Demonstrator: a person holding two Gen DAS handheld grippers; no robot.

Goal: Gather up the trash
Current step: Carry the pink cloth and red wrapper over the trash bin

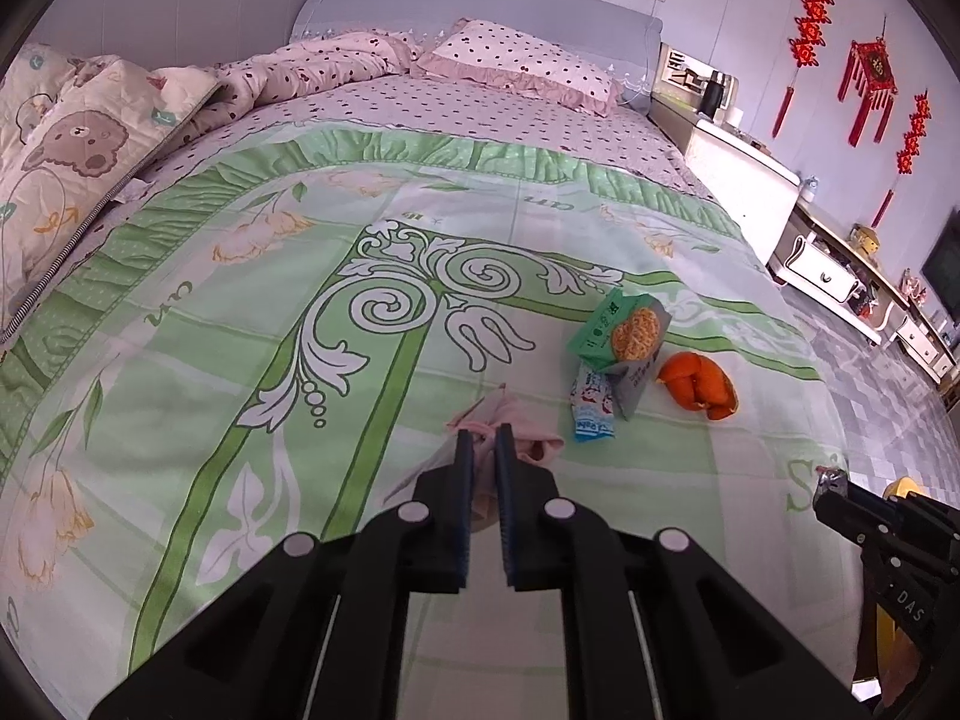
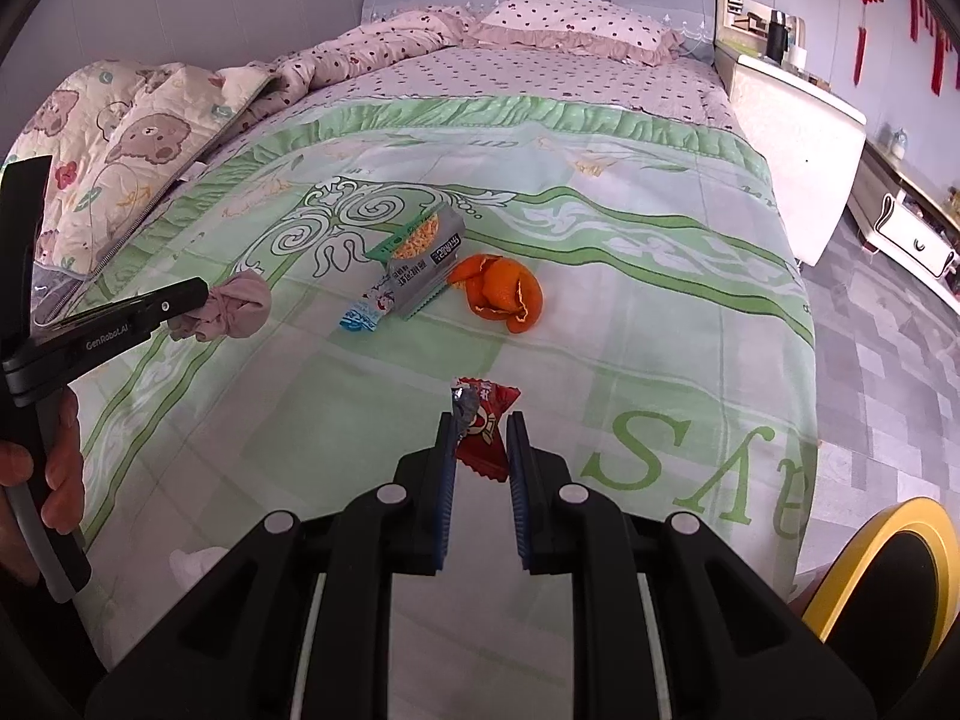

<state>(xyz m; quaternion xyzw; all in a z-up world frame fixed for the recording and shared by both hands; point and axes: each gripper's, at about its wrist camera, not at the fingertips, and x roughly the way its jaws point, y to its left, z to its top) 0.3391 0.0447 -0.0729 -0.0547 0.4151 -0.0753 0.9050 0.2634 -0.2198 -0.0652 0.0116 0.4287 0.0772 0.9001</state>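
Left gripper (image 1: 485,435) fingers pinch pink crumpled wad (image 2: 231,306), lifted off bed (image 2: 600,324). Right gripper (image 2: 483,426) fingers narrow around red wrapper (image 2: 483,429), grip unconfirmed; squeeze fully before lifting toward near-right yellow bin (image 2: 870,546).

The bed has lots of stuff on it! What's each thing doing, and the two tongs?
Left tongs: shut on crumpled pink tissue, lifted off the bed.
Right tongs: shut on red candy wrapper.
Green noodle snack packet: torn open, lying on the green floral bedsheet.
Blue-and-white small wrapper: lying flat, tucked under the packet.
Orange peel: curled up, loose beside the packet.
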